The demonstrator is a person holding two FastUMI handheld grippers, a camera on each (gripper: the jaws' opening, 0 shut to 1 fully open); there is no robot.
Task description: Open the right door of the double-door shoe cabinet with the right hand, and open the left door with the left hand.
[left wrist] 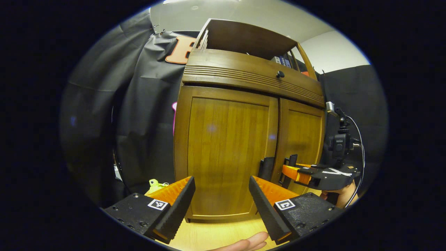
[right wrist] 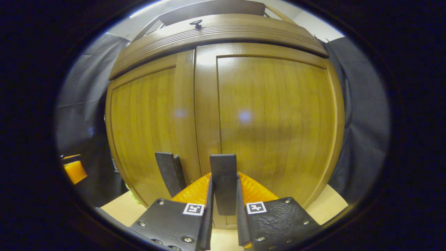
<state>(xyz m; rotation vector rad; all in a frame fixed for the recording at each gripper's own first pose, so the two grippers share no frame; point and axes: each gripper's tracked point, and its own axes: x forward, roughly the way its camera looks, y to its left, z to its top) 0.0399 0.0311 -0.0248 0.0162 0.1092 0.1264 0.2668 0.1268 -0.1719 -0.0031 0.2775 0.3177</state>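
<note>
A: Start near. What is the right gripper (right wrist: 223, 205) doing?

B: In the right gripper view its two fingers are drawn in close around a dark upright handle (right wrist: 223, 181), one finger on each side. I judge it clamped on that handle, which belongs to the right door (right wrist: 275, 125). The handle's long axis runs vertical, and it stands just right of the seam between the doors.

A: And the second dark handle (right wrist: 169, 174) beside it?

B: That one sits just left of the seam, on the left door (right wrist: 150, 125). Nothing holds it.

A: Where is the left gripper (left wrist: 222, 198)?

B: In the left gripper view its fingers are spread wide with nothing between them, facing the left door's (left wrist: 223, 153) panel and well short of it. The left handle (left wrist: 266, 168) lies ahead and to its right, at the door's inner edge. Farther off, the right gripper (left wrist: 291, 170) reaches in from the right, with the person's hand (left wrist: 343, 195) under it.

A: Both doors closed?

B: They look shut and flush on the shoe cabinet (left wrist: 251, 75), which stands on the pale worktop (right wrist: 331, 205) against the black cloth wall.

A: So the move turns on what?

B: The right side is nearer and already placed; I'd judge a pull toward the person swings that door about its outer edge. The left must first shift right to its handle.
</note>
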